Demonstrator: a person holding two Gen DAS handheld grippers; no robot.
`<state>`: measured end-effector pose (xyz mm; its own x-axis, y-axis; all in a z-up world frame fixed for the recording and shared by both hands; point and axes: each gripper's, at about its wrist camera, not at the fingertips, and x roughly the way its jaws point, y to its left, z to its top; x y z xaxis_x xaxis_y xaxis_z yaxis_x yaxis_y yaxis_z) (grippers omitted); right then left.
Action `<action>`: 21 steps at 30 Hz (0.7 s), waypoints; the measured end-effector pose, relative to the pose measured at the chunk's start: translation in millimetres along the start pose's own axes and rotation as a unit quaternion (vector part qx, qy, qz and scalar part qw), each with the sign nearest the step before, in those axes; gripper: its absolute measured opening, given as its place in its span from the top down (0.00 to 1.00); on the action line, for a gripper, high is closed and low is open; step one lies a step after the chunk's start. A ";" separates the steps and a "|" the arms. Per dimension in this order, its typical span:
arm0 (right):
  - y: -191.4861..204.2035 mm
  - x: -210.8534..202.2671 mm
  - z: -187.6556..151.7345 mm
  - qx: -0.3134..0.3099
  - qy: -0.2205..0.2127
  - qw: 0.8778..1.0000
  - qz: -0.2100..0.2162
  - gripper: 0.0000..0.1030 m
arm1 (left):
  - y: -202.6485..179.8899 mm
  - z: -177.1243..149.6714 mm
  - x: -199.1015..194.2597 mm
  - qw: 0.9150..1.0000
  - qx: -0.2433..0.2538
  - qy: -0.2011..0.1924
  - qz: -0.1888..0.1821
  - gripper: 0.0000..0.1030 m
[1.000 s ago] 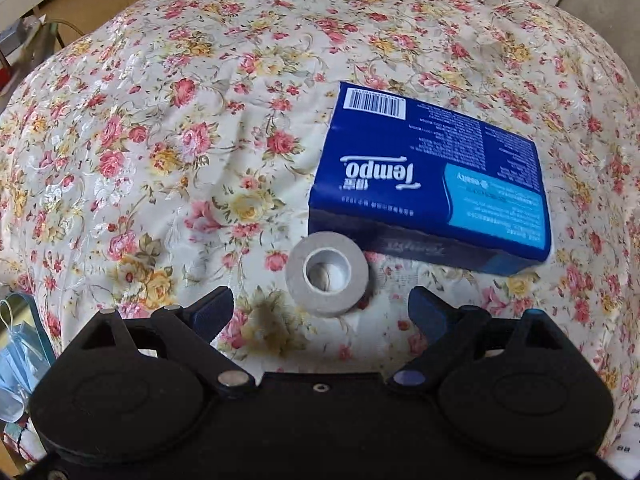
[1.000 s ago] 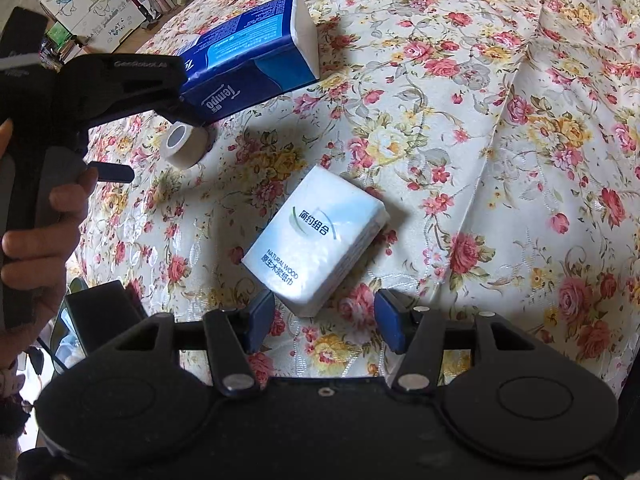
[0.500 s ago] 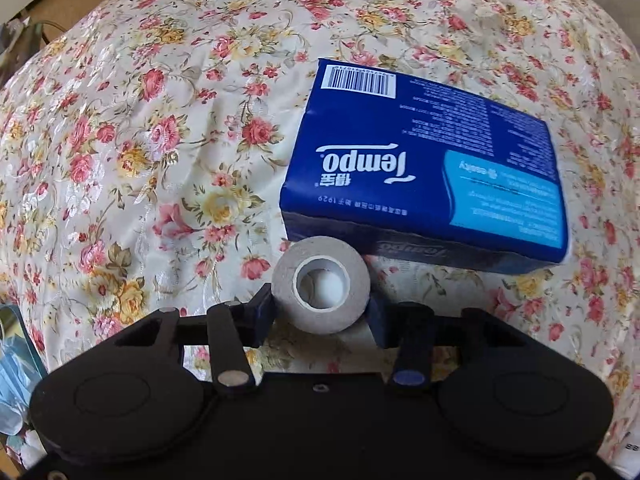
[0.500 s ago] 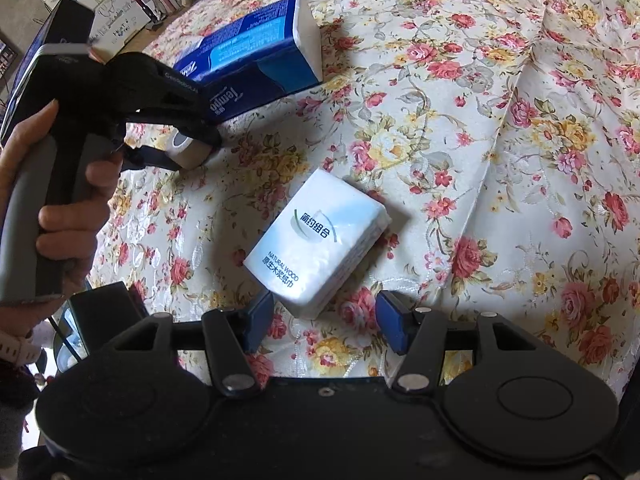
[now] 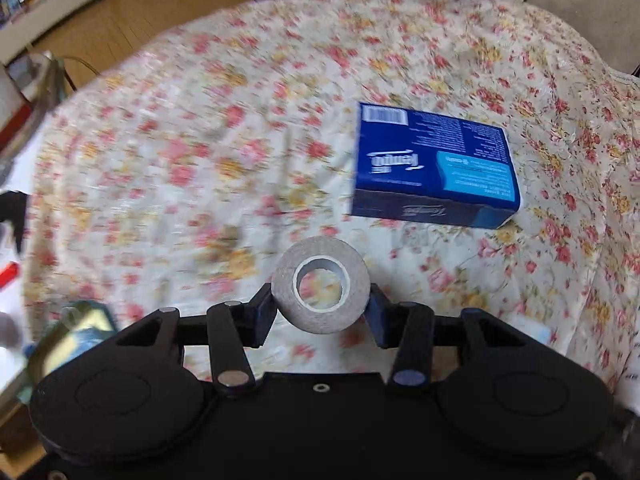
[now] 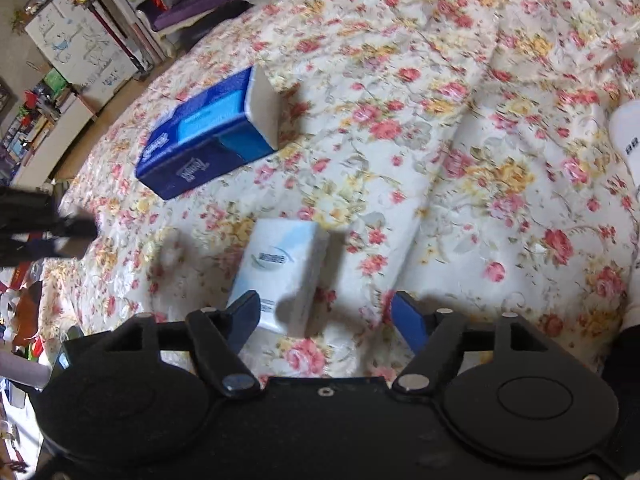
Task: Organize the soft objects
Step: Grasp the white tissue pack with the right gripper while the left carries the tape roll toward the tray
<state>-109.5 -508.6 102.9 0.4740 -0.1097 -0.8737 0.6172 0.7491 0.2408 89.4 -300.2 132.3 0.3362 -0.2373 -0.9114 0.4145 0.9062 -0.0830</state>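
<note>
Only the left gripper (image 5: 320,308) view shows its clamped tape roll (image 5: 320,285).

Both wrist cams look steeply down along their fingers at the floral cloth (image 5: 240,120), fairly near. Shared: blue tissue box (image 5: 434,168) (image 6: 208,132), seen from opposite sides.

The left gripper (image 5: 320,312) points steeply down with its jaws clamped from nine and three o'clock on a roll of tape (image 5: 320,285). The right gripper (image 6: 324,322), likewise angled steeply down, has just been opening its jaws, its pads pressing on nothing.
</note>
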 end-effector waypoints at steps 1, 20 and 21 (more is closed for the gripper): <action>3.4 0.7 -0.7 -0.005 -0.003 1.000 0.002 0.28 | 6.5 -5.3 -8.0 1.000 0.003 -0.005 0.005 0.55; 53.9 43.2 -10.9 -0.047 -0.012 0.997 -0.063 0.11 | 185.0 -153.2 -23.3 0.991 -0.106 0.029 0.075 0.54; 55.6 46.1 -13.2 -0.053 -0.012 0.996 -0.072 0.11 | 190.9 -157.2 -22.7 0.990 -0.114 0.026 0.084 0.54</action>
<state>-61.6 -463.4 70.5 0.4014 -0.2355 -0.8851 0.6111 0.7887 0.0673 28.0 -66.7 73.8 0.3376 -0.0634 -0.9391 0.1521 0.9883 -0.0120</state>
